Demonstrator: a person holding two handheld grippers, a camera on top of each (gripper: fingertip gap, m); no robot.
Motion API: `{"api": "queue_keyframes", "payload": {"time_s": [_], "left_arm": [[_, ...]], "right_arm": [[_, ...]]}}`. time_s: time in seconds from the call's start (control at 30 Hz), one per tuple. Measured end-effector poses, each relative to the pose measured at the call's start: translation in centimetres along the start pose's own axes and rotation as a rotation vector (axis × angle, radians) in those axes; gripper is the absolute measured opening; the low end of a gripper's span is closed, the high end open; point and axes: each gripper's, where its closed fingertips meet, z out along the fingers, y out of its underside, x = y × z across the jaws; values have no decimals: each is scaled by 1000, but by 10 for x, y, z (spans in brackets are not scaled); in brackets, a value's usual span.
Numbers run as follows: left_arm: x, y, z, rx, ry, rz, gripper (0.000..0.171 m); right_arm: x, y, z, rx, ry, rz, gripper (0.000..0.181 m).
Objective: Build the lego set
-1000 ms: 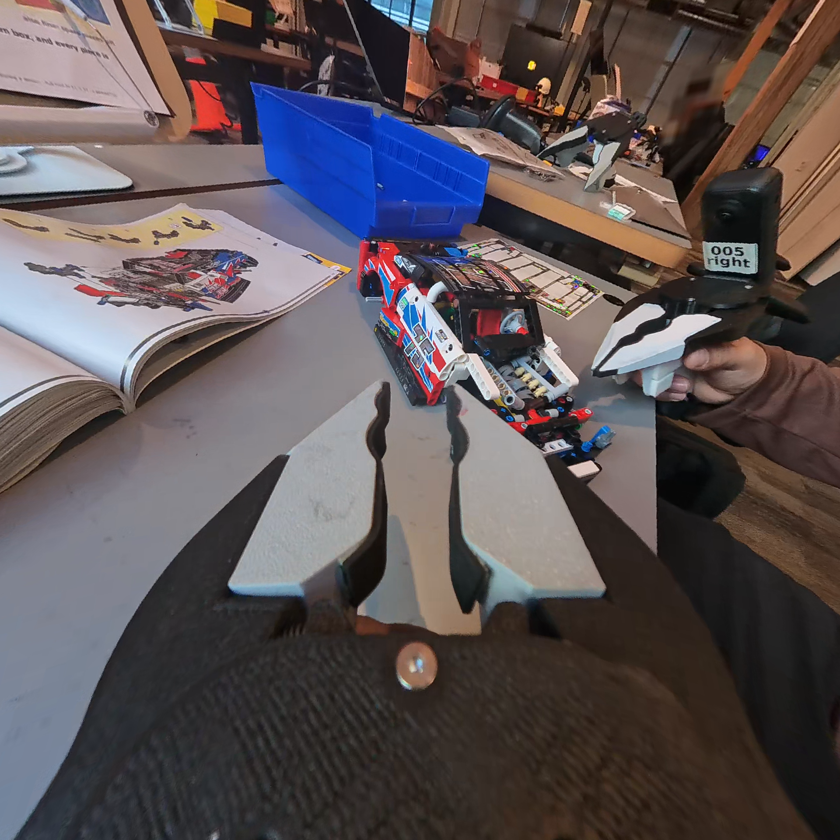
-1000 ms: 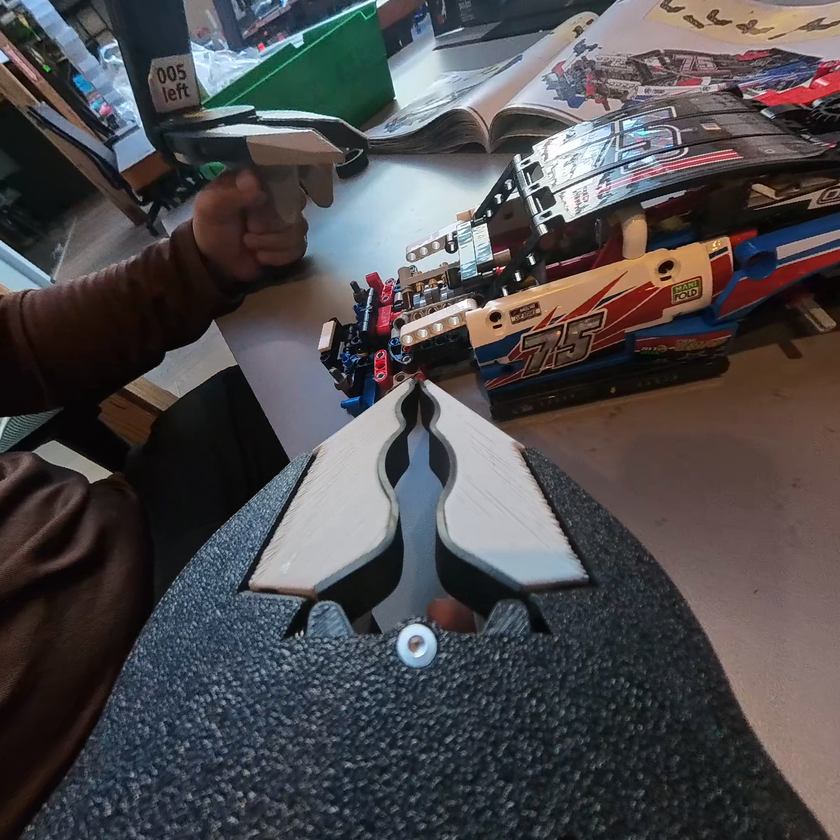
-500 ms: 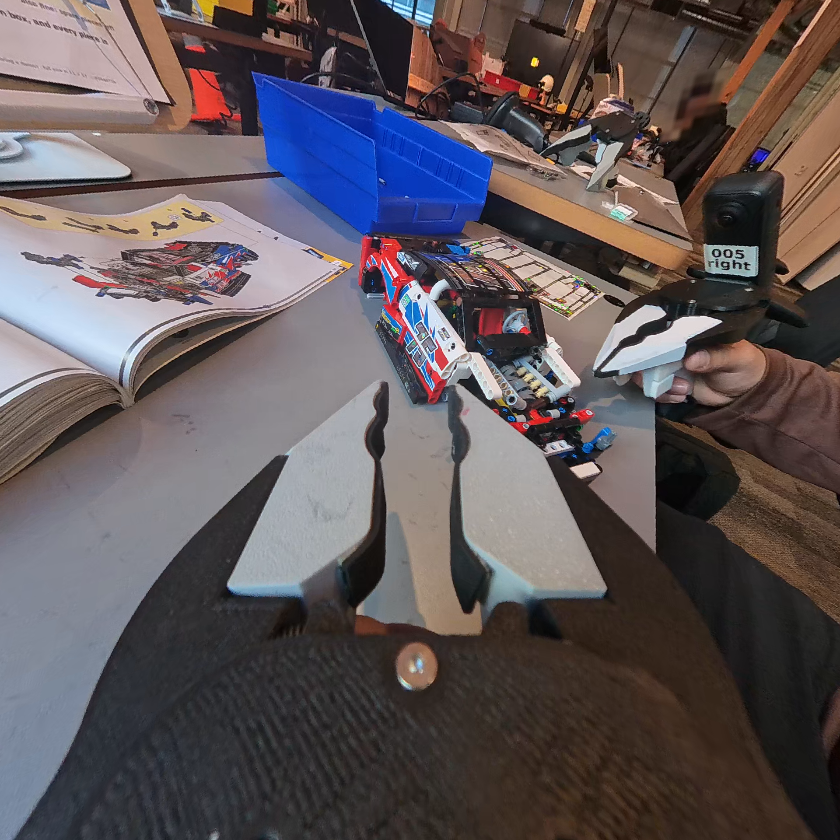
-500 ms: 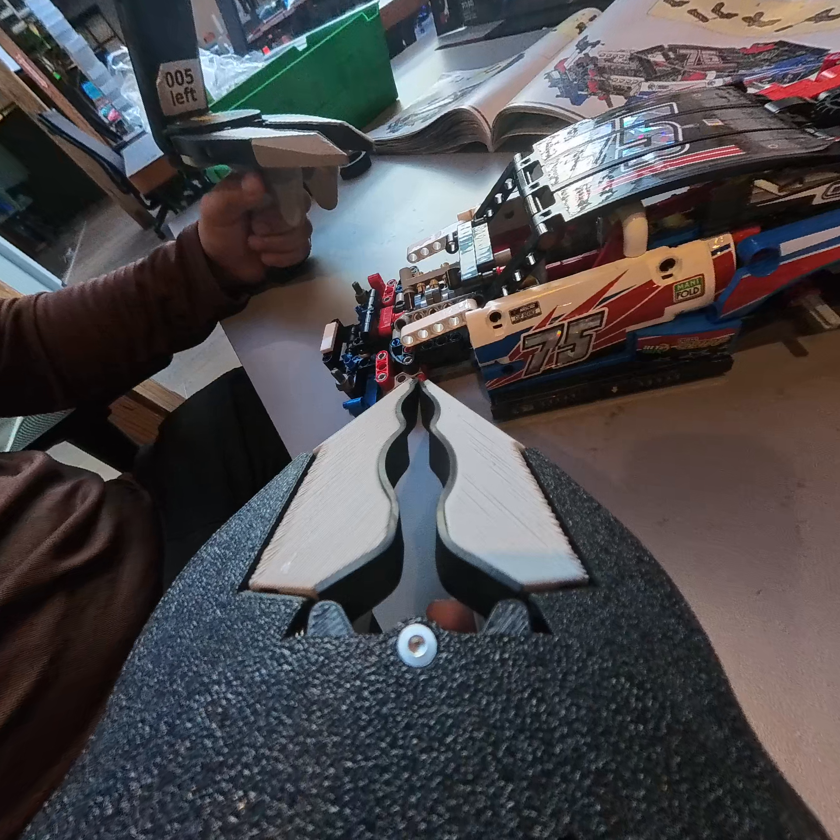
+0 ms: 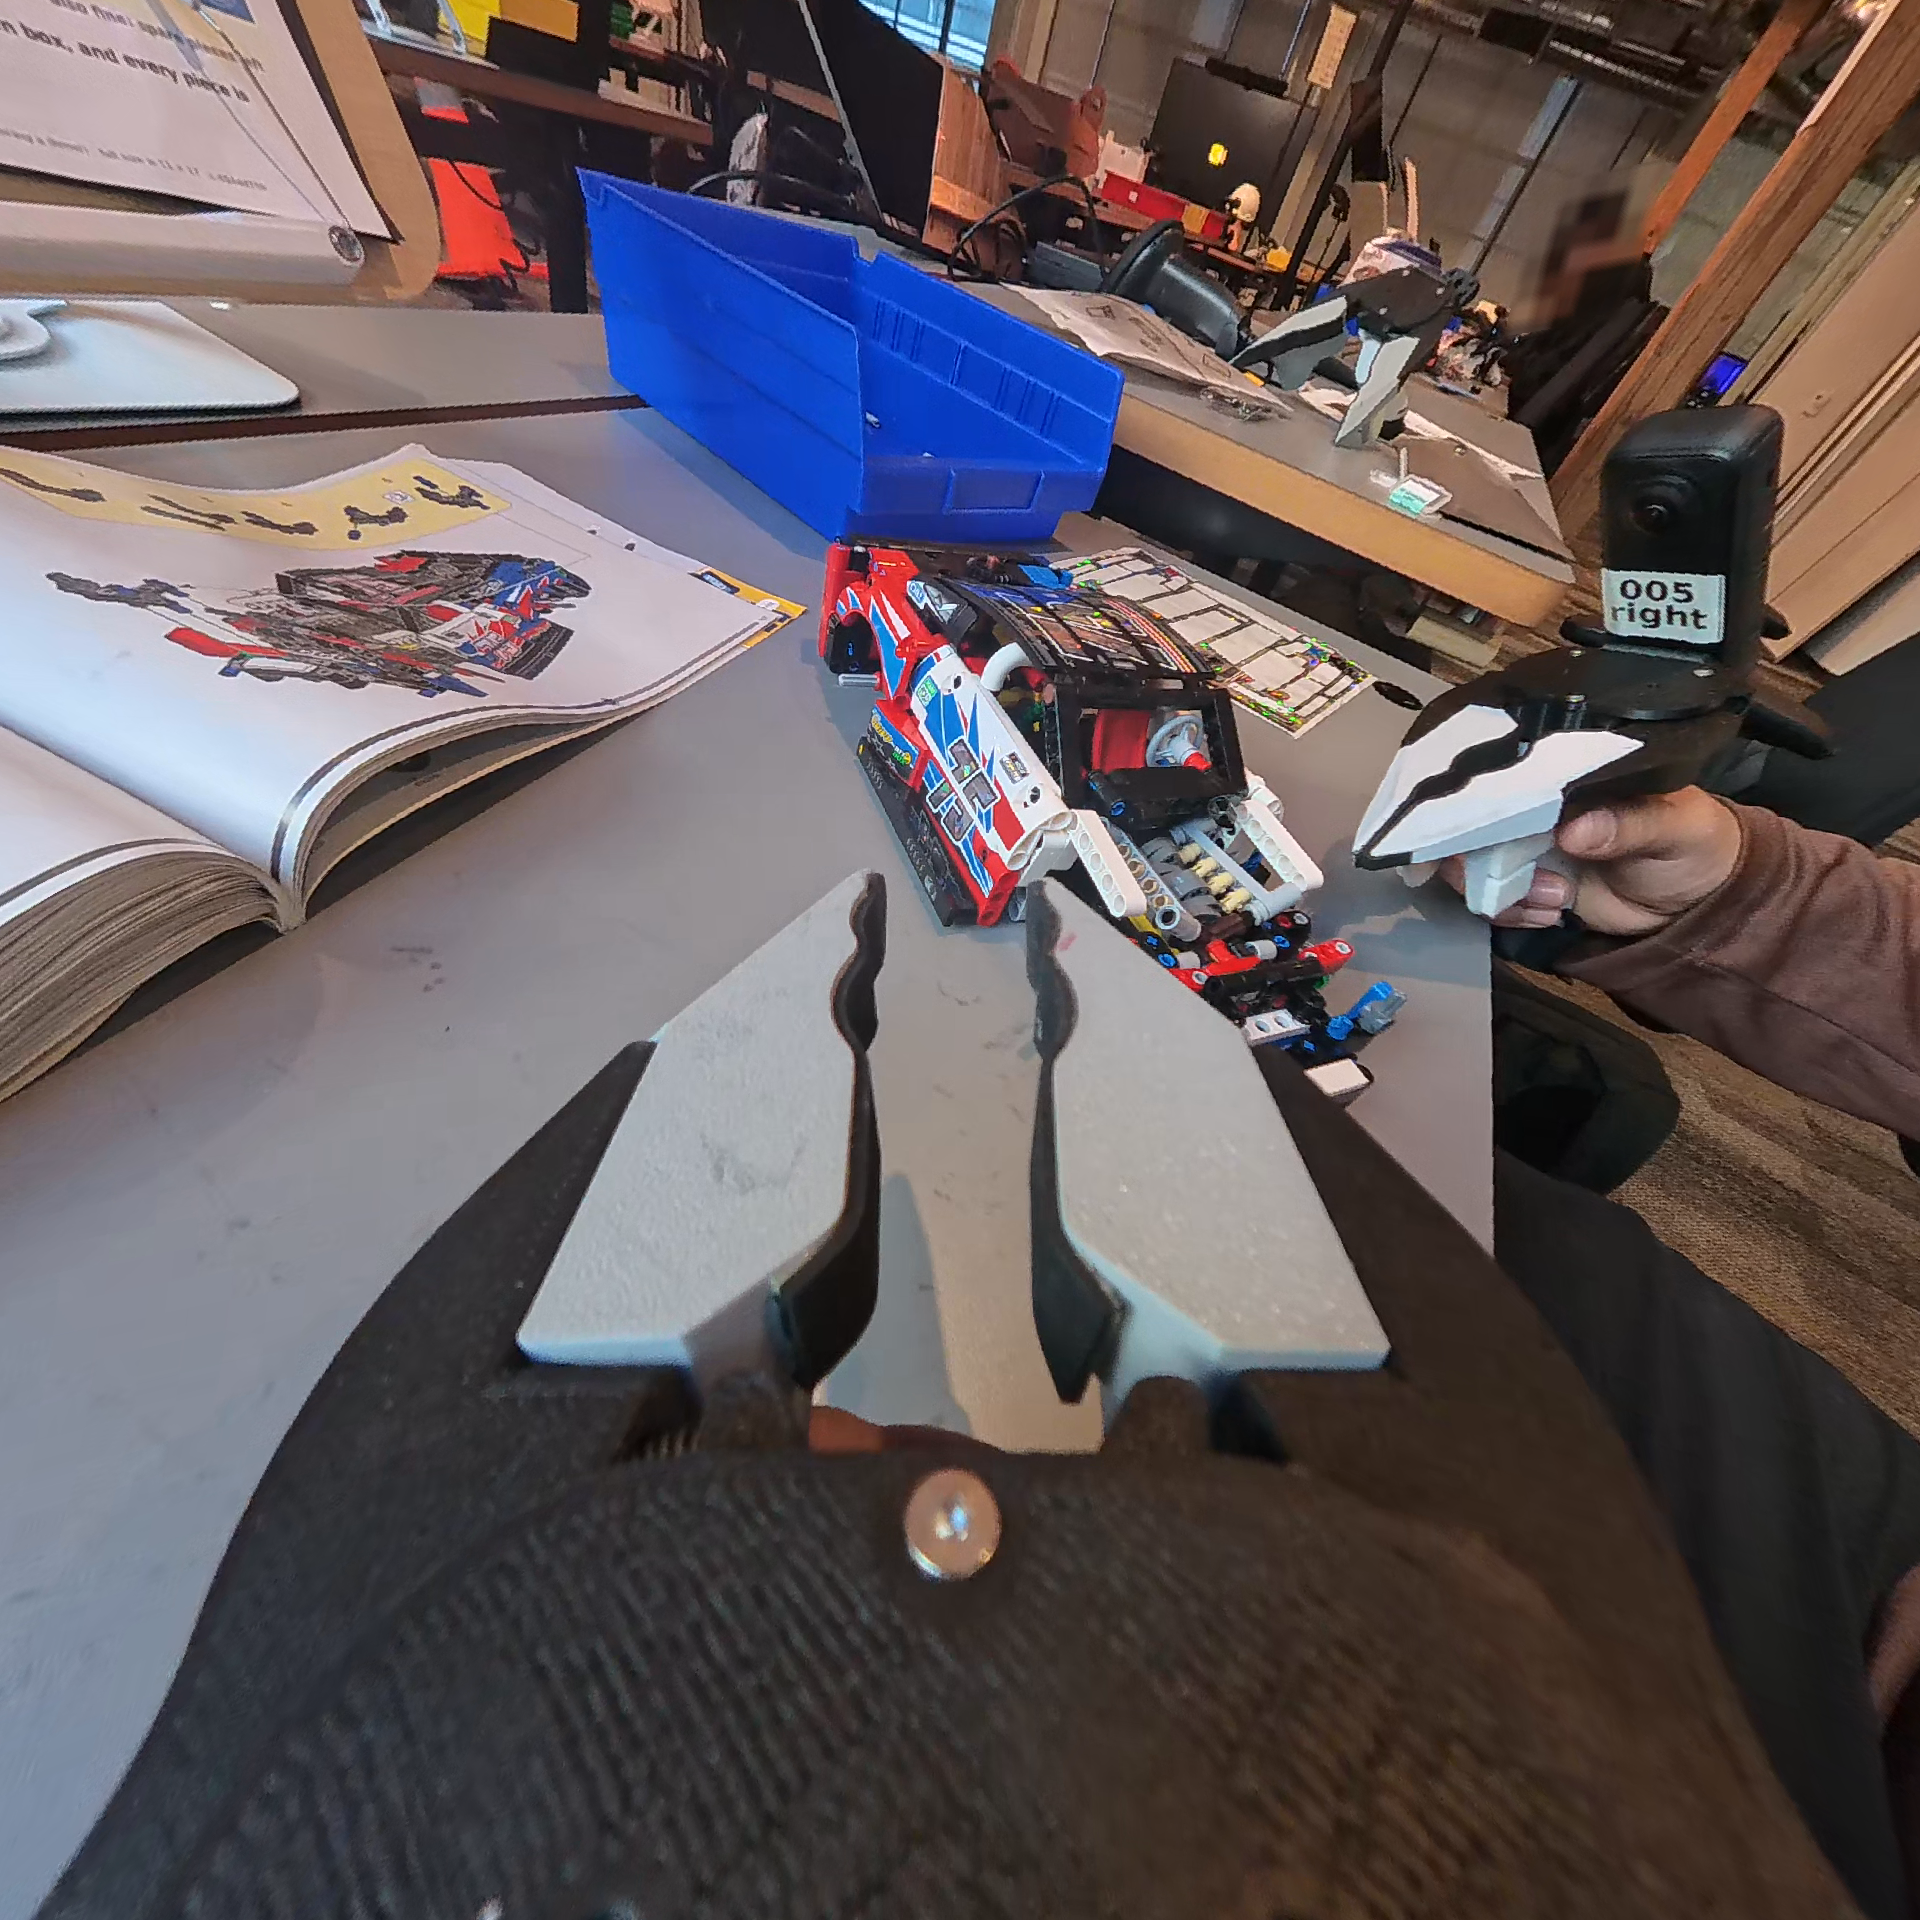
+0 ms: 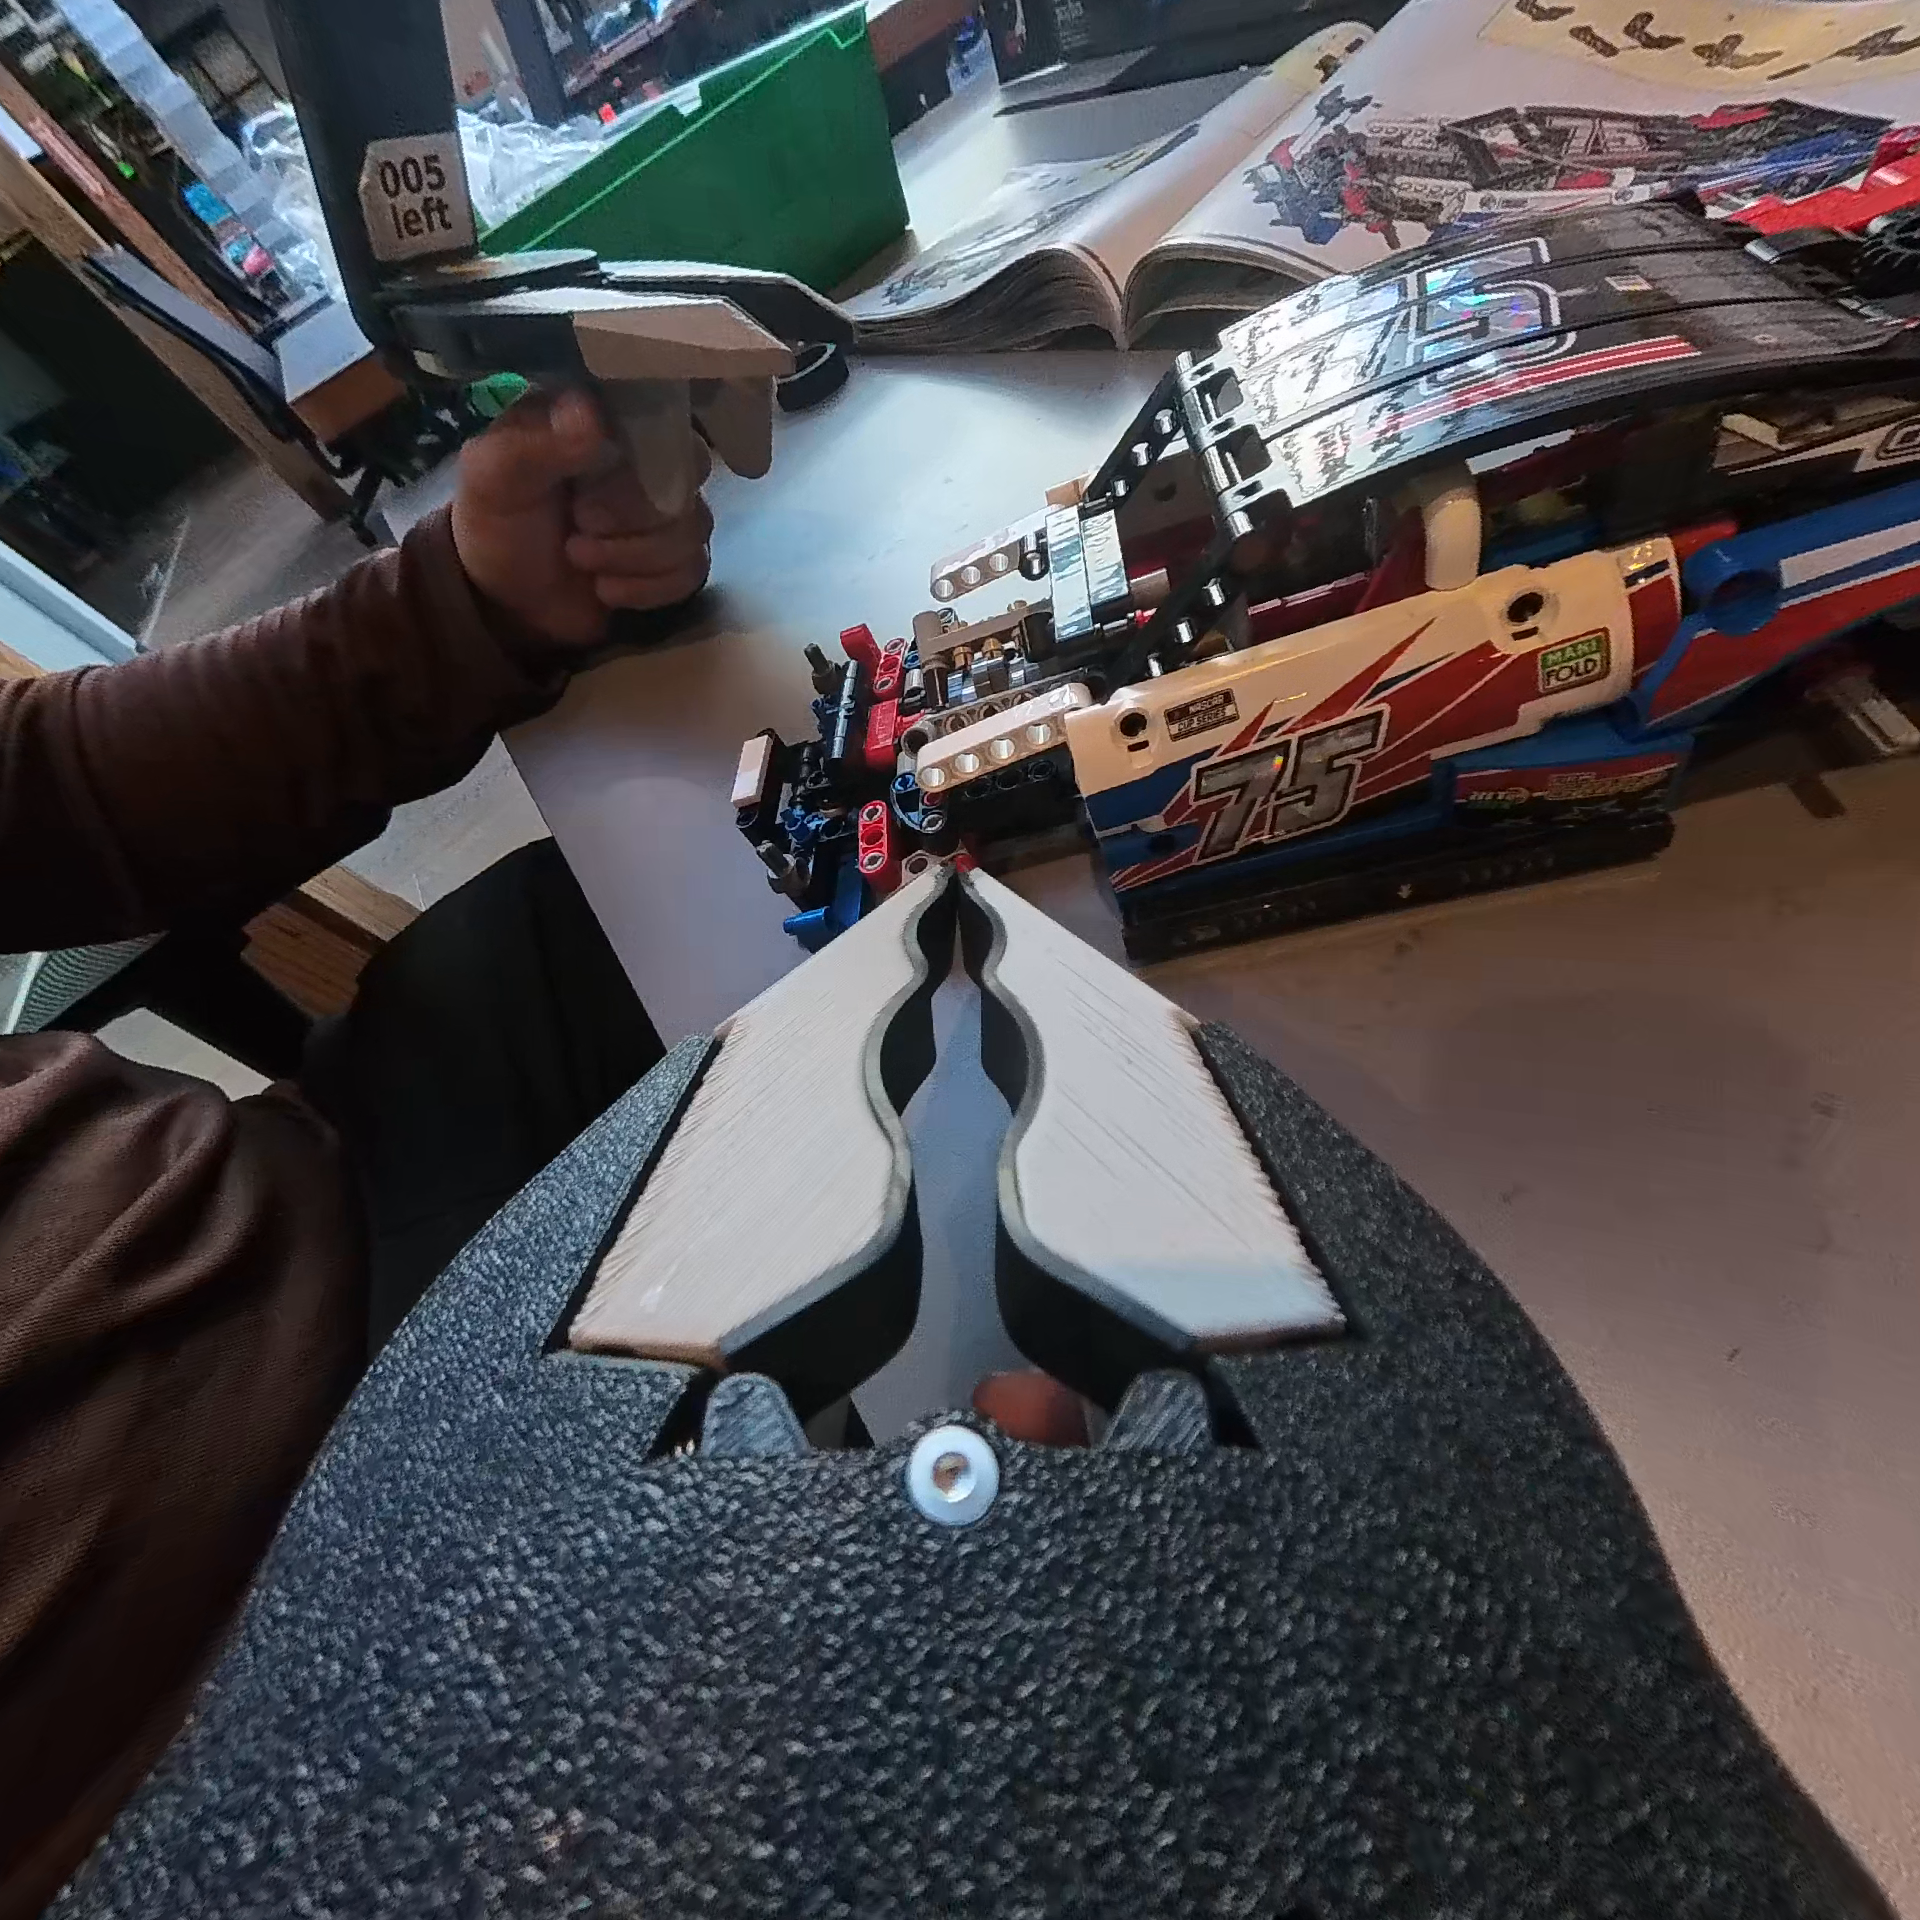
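A partly built red, white, blue and black lego race car [image 5: 1029, 748] lies on the grey table [image 5: 520, 987], its open front frame toward the near edge. It also shows in the right wrist view [image 6: 1351, 748]. My left gripper [image 5: 954, 904] is open and empty, hovering short of the car's side. My right gripper [image 6: 956, 878] is shut with nothing between its tips, just short of the car's front frame. The right gripper also shows in the left wrist view [image 5: 1371, 847], held off the table's right edge. The left gripper also shows in the right wrist view [image 6: 769, 348].
An open instruction book [image 5: 260, 665] lies at the left, also in the right wrist view [image 6: 1195, 208]. A blue bin [image 5: 831, 353] stands behind the car, a sticker sheet [image 5: 1226, 644] beside it. A green bin [image 6: 707, 156] sits far off. The table edge runs close by the car's front.
Both grippers have drifted only slightly. The car has not moved. The left stays open and the right stays shut.
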Motion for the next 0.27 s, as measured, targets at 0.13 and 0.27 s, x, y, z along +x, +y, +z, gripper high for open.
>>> {"api": "queue_keyframes", "payload": {"time_s": [0.13, 0.27], "left_arm": [[0, 0, 0, -2, 2, -3, 24], [0, 0, 0, -1, 4, -5, 24]], "right_arm": [[0, 0, 0, -1, -2, 2, 0], [0, 0, 0, -2, -4, 4, 0]]}}
